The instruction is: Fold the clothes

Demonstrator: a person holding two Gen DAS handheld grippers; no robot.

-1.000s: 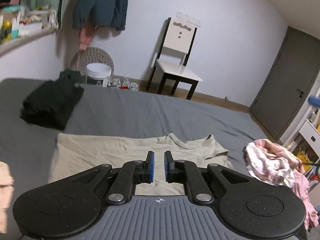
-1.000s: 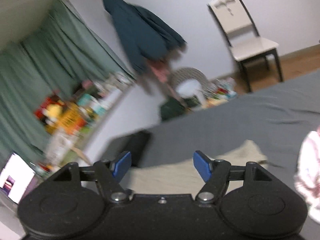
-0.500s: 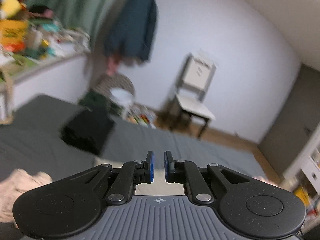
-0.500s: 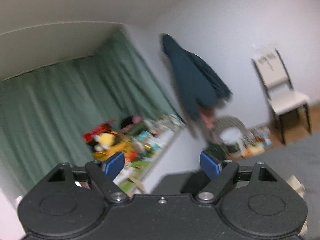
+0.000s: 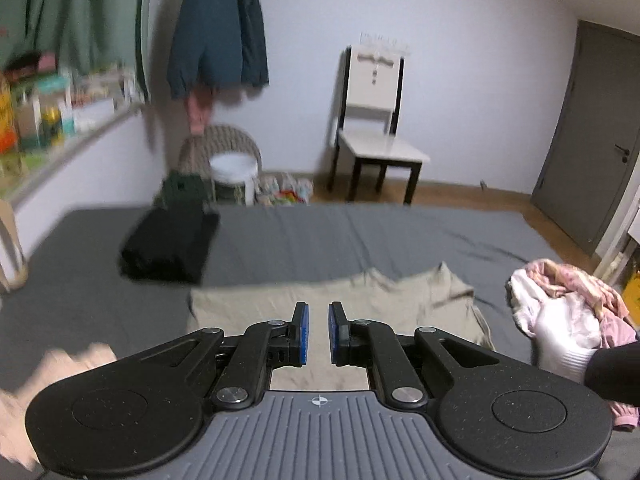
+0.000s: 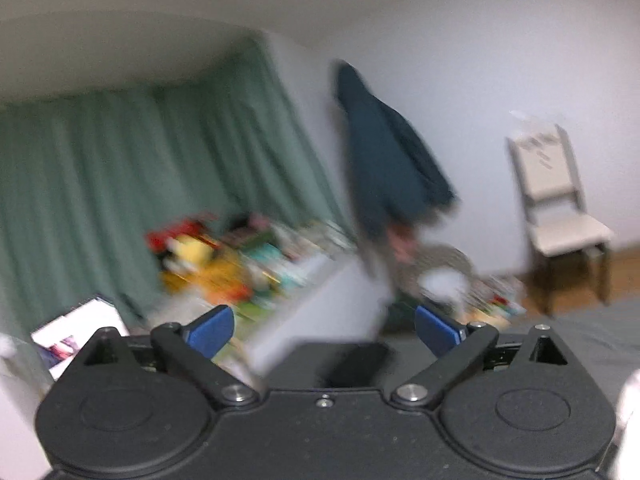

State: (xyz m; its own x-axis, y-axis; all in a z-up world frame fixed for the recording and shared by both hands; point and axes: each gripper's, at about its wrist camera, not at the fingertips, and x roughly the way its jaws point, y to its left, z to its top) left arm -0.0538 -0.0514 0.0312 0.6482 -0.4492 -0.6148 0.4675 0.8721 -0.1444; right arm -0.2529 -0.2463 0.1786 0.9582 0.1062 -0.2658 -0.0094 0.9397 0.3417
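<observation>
The wide bed with the dark grey sheet (image 5: 360, 236) fills the middle of the room. On it, at about 6 o'clock of the left wrist view, a beige cotton T-shirt (image 5: 332, 292) lies spread flat, its neck side turned toward 3 o'clock. At 10 o'clock from the shirt, near but apart from it, sits a folded pile of black clothing (image 5: 168, 244). At 3 o'clock, near the edge of the bed, there is a crumpled pink and white garment (image 5: 560, 300), and a dark sleeve (image 5: 616, 372) comes in just below it.

Behind the bed, a white chair with black legs (image 5: 376, 120) stands at 12 o'clock against the wall, and a dark teal jacket (image 5: 220, 24) hangs at 11 o'clock beside the green curtain (image 6: 120, 184).

The left gripper (image 5: 316, 332) hovers over the near part of the T-shirt, its blue pads almost together with only a narrow gap, and nothing is between them. The right gripper (image 6: 324, 330) is spread wide, released, and points up toward the shelf with colourful things (image 6: 248, 256); this view is blurred.
</observation>
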